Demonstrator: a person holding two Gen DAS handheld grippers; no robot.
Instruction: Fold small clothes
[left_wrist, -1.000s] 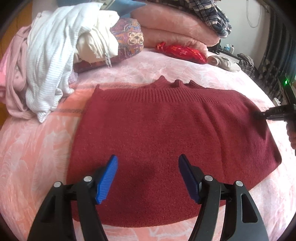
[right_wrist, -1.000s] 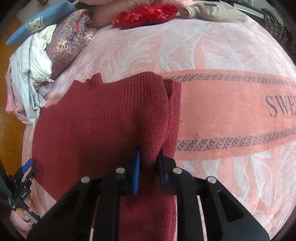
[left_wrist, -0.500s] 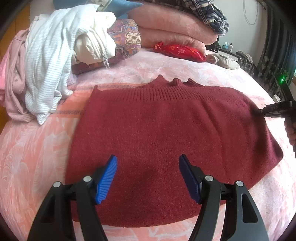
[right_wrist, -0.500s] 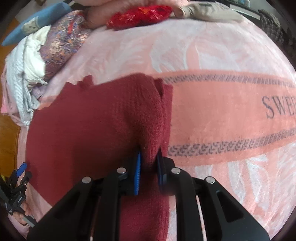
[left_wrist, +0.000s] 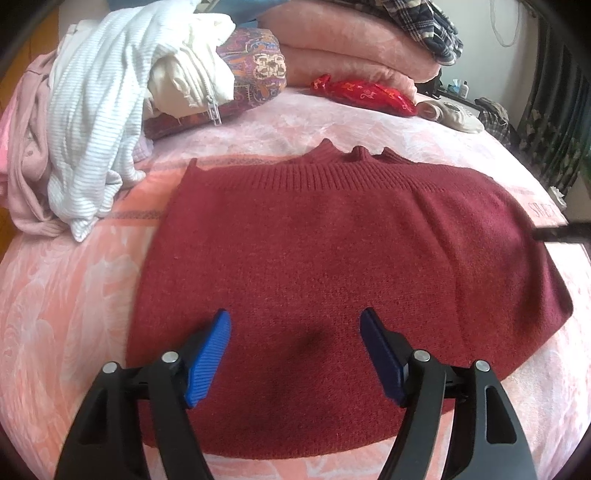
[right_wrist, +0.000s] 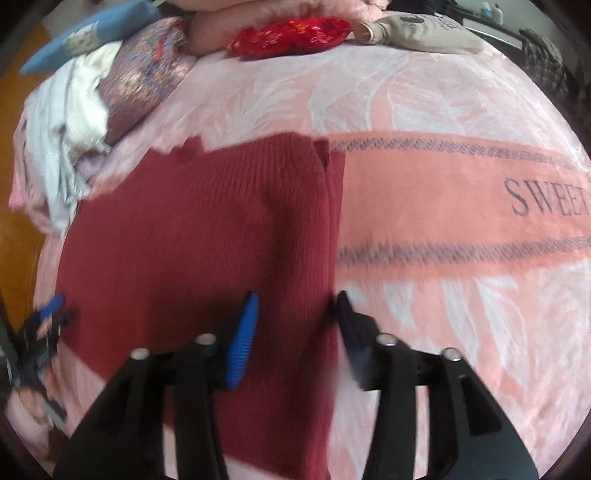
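A dark red knit sweater (left_wrist: 325, 258) lies flat on the pink blanket, its ribbed hem towards the far side. My left gripper (left_wrist: 295, 328) hovers over the near edge of the sweater (right_wrist: 207, 236), open, nothing between its blue pads. In the right wrist view a folded sleeve strip lies along the garment's right edge. My right gripper (right_wrist: 297, 306) straddles that strip; its jaws are opening and the pads stand clear of the cloth. A tip of the right gripper (left_wrist: 561, 234) shows at the right rim of the left wrist view. The left gripper (right_wrist: 40, 339) appears blurred at lower left.
A heap of white and pink clothes (left_wrist: 92, 122) and a patterned cushion (left_wrist: 255, 74) sit at the far left. A red embroidered pouch (left_wrist: 364, 92), folded pink blankets (left_wrist: 351, 51) and a beige item (left_wrist: 456, 114) lie along the back. Wooden floor (right_wrist: 18, 229) borders the bed's left.
My right gripper has let go of the folded sleeve, its jaws now apart, and the strip lies flatter on the sweater. The left gripper has stayed in place.
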